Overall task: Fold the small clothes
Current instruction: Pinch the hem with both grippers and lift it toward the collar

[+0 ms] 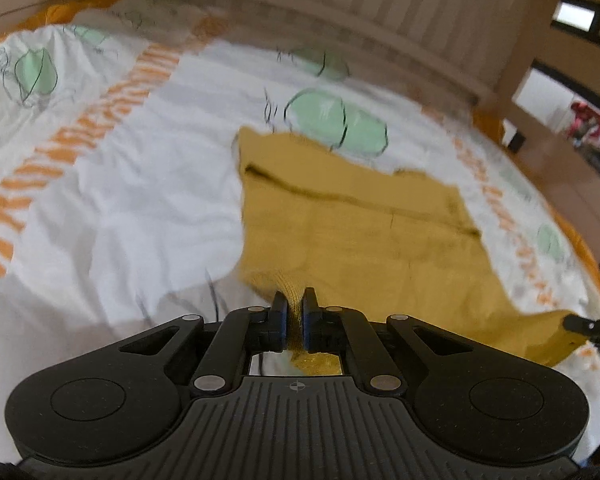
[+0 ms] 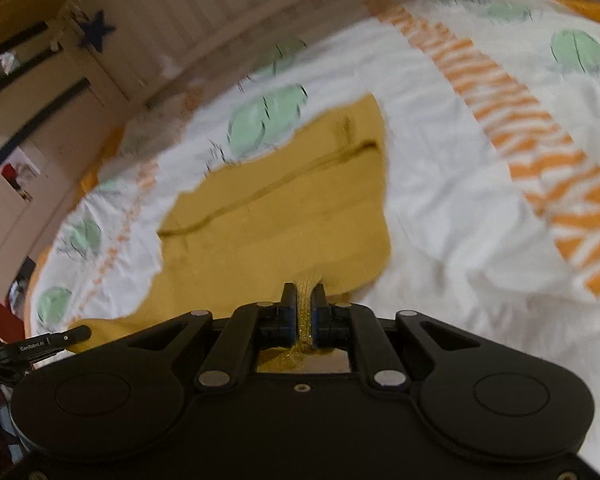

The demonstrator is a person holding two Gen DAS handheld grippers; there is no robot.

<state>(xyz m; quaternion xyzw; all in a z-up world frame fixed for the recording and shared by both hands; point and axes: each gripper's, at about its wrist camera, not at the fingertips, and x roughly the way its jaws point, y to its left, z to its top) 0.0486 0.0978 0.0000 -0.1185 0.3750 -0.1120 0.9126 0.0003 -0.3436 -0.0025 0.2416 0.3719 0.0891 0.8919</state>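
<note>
as both pinched its near hem, the mustard garment [image 1: 352, 216] stretched away across the bed sheet [image 1: 112, 208] from the left hand-held gripper [image 1: 295, 304] and right hand-held gripper [image 2: 303, 300].

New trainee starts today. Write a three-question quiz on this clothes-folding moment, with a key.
1. True or false: both grippers are clamped on the mustard garment.
2. What does the garment lie on? A) bare wooden table B) white bedsheet with green and orange prints C) blue carpet
3. Fill in: the left gripper and right gripper each pinch the garment's near ____.

Key: 1 true; 2 B, the bedsheet; 3 edge.
</note>
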